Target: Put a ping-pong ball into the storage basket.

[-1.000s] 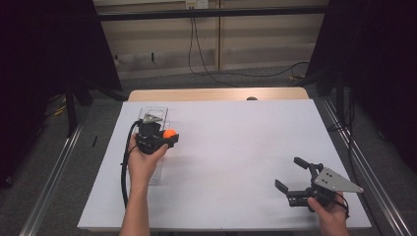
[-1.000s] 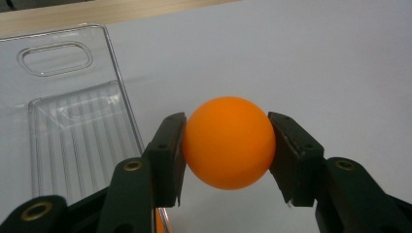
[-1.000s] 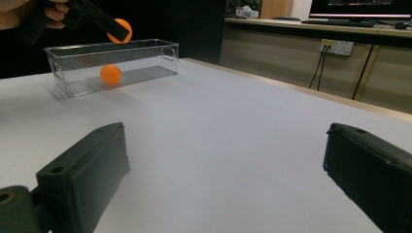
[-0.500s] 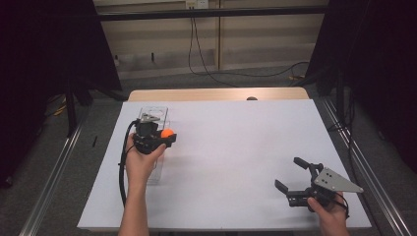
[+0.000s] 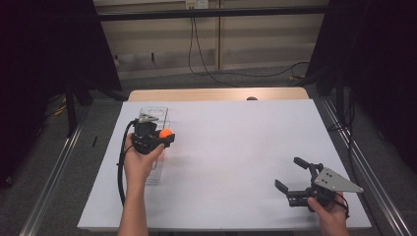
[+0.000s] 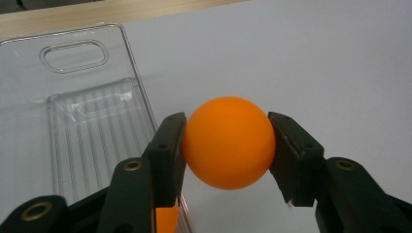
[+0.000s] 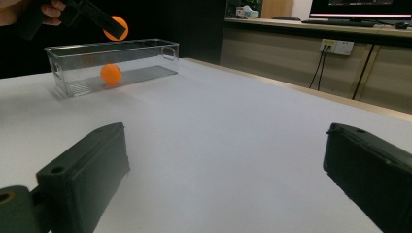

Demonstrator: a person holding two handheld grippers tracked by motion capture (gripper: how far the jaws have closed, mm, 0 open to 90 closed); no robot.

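My left gripper [image 6: 227, 145] is shut on an orange ball [image 6: 227, 142], held in the air at the right rim of a clear plastic bin [image 6: 92, 131]. From above, the ball [image 5: 166, 132] and left gripper [image 5: 164, 136] hang over the bin [image 5: 153, 114] at the table's left. A second orange ball [image 7: 111, 73] lies on the bin's floor [image 7: 145, 73], with the held ball [image 7: 117, 27] above it. My right gripper [image 5: 295, 173] rests open and empty near the table's front right; its jaws stand wide apart in the right gripper view [image 7: 223, 170].
The white table top [image 5: 236, 147] spreads between the two hands. A wooden strip [image 5: 216, 94] borders its far edge, with a small dark object [image 5: 252, 98] on it. Metal rails [image 5: 54, 167] run along both sides. Cables [image 5: 206, 54] hang on the back wall.
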